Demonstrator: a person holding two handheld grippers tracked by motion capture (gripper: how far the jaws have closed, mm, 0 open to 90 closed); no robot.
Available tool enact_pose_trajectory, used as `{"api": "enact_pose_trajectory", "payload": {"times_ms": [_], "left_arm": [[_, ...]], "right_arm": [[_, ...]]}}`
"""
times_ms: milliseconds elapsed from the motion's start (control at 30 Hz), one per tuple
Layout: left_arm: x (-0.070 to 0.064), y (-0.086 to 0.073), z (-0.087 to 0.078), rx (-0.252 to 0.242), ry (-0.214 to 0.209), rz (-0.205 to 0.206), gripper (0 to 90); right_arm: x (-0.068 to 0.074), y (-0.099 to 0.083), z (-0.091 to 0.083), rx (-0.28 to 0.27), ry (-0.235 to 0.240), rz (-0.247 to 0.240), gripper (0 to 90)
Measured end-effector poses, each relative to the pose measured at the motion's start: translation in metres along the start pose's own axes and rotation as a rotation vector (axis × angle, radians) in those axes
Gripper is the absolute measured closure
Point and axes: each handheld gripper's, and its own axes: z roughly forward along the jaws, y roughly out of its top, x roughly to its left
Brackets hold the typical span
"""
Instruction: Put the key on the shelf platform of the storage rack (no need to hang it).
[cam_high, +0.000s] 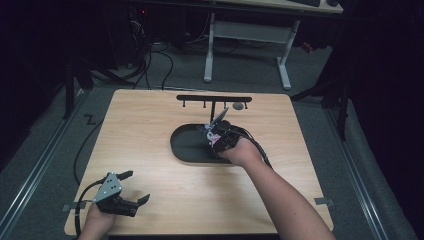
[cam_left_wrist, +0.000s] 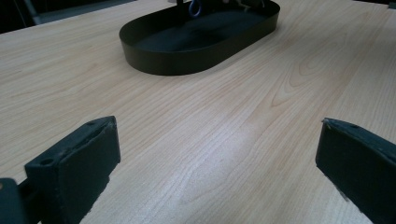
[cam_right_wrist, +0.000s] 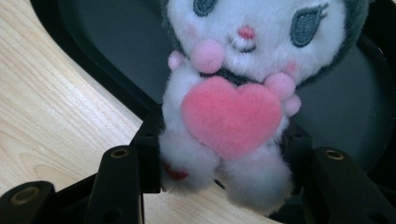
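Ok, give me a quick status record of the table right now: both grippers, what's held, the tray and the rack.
left gripper: near corner of the table, jaws wide apart, nothing between them
right gripper: over the near edge of the tray, jaws closed on the toy's lower body
plush toy: white, holding a pink heart, facing the right gripper's camera
tray: black, oval, mid-table
rack: black hook stand rising from the tray's far side

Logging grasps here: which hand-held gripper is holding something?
The right hand-held gripper, clamped on the white plush toy over the black tray; the left hand-held gripper is open, empty.
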Motion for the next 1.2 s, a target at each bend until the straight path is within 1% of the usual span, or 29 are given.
{"api": "enact_pose_trajectory", "payload": {"times_ms": [33,67,100,133,167,233,300,400,467,500,533,633,700,767,867,1000,1033,1067,1100,1133,1200], "left_arm": [[0.0,0.0,0.0,-0.002,0.001,-0.001,0.5],[0.0,0.001,0.001,-0.002,0.0,-0.001,0.5],[0.0,0.001,0.001,-0.001,-0.002,-0.001,0.5],[0.0,0.001,0.002,0.0,-0.002,0.001,0.5],[0.0,0.001,0.002,0.003,-0.004,0.002,0.5],[-0.001,0.001,0.002,0.002,-0.005,0.001,0.5],[-0.002,0.001,0.001,0.0,-0.004,0.002,0.5],[-0.003,-0.001,-0.002,0.01,-0.004,0.005,0.5],[-0.002,0.0,-0.004,0.003,0.003,-0.002,0.5],[-0.001,0.001,-0.004,-0.011,0.007,-0.007,0.5],[-0.001,0.002,-0.003,-0.012,0.008,-0.004,0.5],[-0.005,0.003,0.002,0.02,0.002,0.027,0.5],[-0.007,0.002,0.005,0.031,-0.007,0.04,0.5],[-0.007,0.003,0.005,0.027,-0.006,0.043,0.5],[-0.006,0.002,0.004,0.032,-0.003,0.033,0.5],[-0.006,0.001,0.002,0.033,-0.007,0.035,0.5],[-0.006,0.001,0.002,0.032,-0.008,0.041,0.5],[-0.007,0.001,0.002,0.032,-0.008,0.042,0.5],[-0.006,0.001,0.002,0.032,-0.008,0.041,0.5],[-0.006,0.001,0.003,0.031,-0.009,0.04,0.5],[-0.006,0.001,0.003,0.03,-0.008,0.04,0.5]], "right_arm": [[-0.001,0.0,0.0,-0.002,-0.001,-0.002,49.0],[-0.002,-0.001,0.0,0.001,0.001,0.006,48.9],[-0.004,-0.001,0.0,-0.002,0.001,0.0,48.9],[-0.003,-0.002,0.0,0.003,-0.002,0.015,48.9],[-0.004,-0.003,0.001,0.003,-0.002,0.018,48.9],[-0.006,-0.003,0.002,0.005,-0.001,0.003,48.9],[-0.006,-0.004,0.0,0.002,0.0,0.022,48.8],[-0.007,-0.006,-0.001,-0.004,-0.001,0.015,48.9],[-0.007,-0.007,0.001,0.007,-0.004,0.01,48.9],[-0.006,-0.007,0.001,0.011,-0.007,0.017,48.9],[-0.006,-0.008,0.002,0.012,-0.011,0.008,48.9],[-0.008,-0.01,0.002,0.007,-0.006,0.03,48.8],[-0.011,-0.012,0.004,0.005,-0.007,0.015,48.8],[-0.011,-0.012,0.007,0.009,-0.004,0.023,48.8],[-0.011,-0.01,0.013,0.015,-0.01,0.017,48.7],[-0.014,-0.007,0.021,0.02,-0.007,0.037,48.6],[-0.015,-0.006,0.024,0.023,-0.009,0.026,48.3],[-0.015,-0.006,0.025,0.033,-0.011,0.036,48.2],[-0.016,-0.005,0.027,0.03,-0.011,0.029,48.1],[-0.016,-0.004,0.027,0.032,-0.006,0.042,48.1],[-0.017,-0.003,0.029,0.03,-0.006,0.041,47.7]]}}
